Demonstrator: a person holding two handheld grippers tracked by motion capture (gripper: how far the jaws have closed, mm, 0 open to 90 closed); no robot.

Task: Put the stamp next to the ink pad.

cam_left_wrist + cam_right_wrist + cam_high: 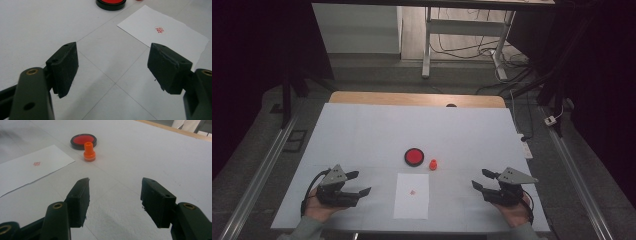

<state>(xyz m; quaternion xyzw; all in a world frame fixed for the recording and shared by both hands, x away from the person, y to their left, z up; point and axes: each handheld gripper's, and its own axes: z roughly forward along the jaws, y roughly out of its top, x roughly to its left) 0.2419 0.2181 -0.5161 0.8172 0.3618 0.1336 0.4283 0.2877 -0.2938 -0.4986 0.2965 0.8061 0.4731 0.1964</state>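
Observation:
A white sheet of paper (411, 195) lies near the table's front edge with a small red stamp mark (412, 192) on it; the mark (159, 30) also shows in the left gripper view. Behind it sit a round red ink pad (414, 156) in a black case and a small orange stamp (433, 164) standing upright to its right. My left gripper (357, 183) rests left of the paper, open and empty. Right of the paper, my right gripper (480, 179) is open too, with the orange stamp (89, 151) and ink pad (83, 141) ahead of its jaws.
The white table top (362, 130) has a wooden strip (417, 98) along its far edge. Beyond it stand desk legs (427, 45) and floor cables (472, 50). Metal rails (259, 170) run along both sides of the table.

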